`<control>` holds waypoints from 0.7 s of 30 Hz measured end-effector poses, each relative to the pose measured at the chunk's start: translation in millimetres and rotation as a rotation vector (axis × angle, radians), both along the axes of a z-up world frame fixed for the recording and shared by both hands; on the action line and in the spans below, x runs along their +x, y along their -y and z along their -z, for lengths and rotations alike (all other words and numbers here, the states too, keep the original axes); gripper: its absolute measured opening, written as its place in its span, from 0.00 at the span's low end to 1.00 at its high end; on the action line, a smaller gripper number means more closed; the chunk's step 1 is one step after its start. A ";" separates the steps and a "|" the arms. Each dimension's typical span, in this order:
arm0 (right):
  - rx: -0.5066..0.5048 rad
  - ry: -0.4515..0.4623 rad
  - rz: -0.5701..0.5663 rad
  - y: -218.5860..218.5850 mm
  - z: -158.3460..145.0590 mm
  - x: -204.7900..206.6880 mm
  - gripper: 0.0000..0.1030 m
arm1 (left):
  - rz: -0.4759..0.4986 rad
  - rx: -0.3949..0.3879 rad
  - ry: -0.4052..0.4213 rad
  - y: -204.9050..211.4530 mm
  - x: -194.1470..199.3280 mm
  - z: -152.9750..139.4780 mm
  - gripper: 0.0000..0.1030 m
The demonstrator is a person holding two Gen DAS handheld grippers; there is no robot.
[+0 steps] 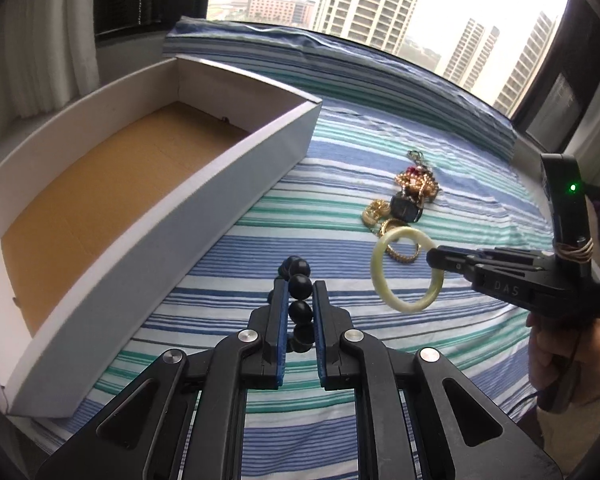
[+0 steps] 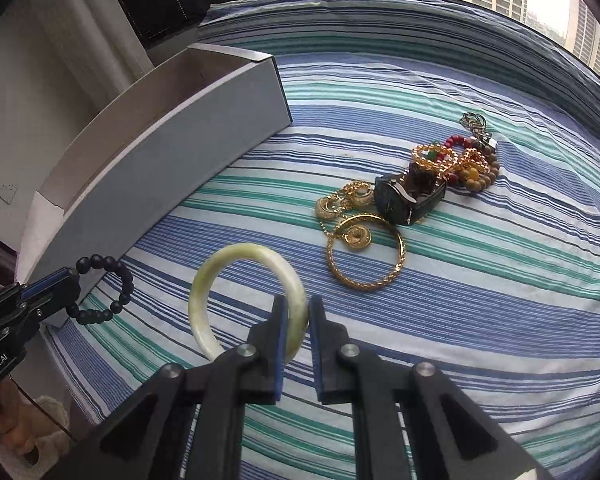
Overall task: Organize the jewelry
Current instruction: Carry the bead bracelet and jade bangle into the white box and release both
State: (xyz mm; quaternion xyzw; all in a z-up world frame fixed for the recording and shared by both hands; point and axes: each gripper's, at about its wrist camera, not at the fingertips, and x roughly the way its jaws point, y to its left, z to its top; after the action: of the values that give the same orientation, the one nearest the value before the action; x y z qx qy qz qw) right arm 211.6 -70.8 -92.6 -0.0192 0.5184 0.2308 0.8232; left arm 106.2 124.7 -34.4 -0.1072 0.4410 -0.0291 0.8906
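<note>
- Pinching a black bead bracelet (image 1: 300, 292) between its blue pads, the left gripper (image 1: 300, 292) hangs above the striped sheet (image 1: 440, 360), just right of the white box (image 1: 204, 196).
- Clamped on the rim of a pale green bangle (image 2: 236, 300), the right gripper (image 2: 298, 316) holds it tilted off the sheet; no earlier view shows its closing.
- Raised letters "DAS" mark the right gripper's side; "GenRobot.AI" is printed on the left one.
- Both point steeply down; a hand (image 1: 560, 364) grips the right handle.
- Farther right lies the jewelry pile (image 2: 416, 196): gold bangle (image 2: 366, 256), dark watch (image 2: 404, 198), gold chains, red and wooden beads.
- The box's brown floor looks bare.
- A window (image 1: 380, 4) beyond the bed shows tower blocks.
</note>
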 end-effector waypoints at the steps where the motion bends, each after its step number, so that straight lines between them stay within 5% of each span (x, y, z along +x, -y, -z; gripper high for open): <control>1: 0.016 0.012 -0.010 -6.7 -7.8 0.3 0.10 | -0.006 -0.009 0.017 -5.6 -5.4 -9.8 0.09; 8: 0.120 0.092 -0.133 -59.7 -68.8 -14.2 0.11 | -0.072 -0.022 0.136 -53.3 -28.8 -79.5 0.09; 12: 0.171 0.108 -0.201 -99.7 -93.9 -10.2 0.11 | -0.154 0.032 0.171 -92.9 -29.4 -103.4 0.09; 21: 0.226 0.157 -0.307 -200.8 -125.6 6.2 0.11 | -0.358 0.106 0.101 -191.1 0.6 -86.6 0.09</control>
State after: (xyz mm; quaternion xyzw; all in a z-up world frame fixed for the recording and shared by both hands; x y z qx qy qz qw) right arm 217.8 129.9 33.0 -0.0234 0.4145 0.4080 0.8131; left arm 106.9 315.7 52.2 -0.1353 0.3706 0.1478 0.9069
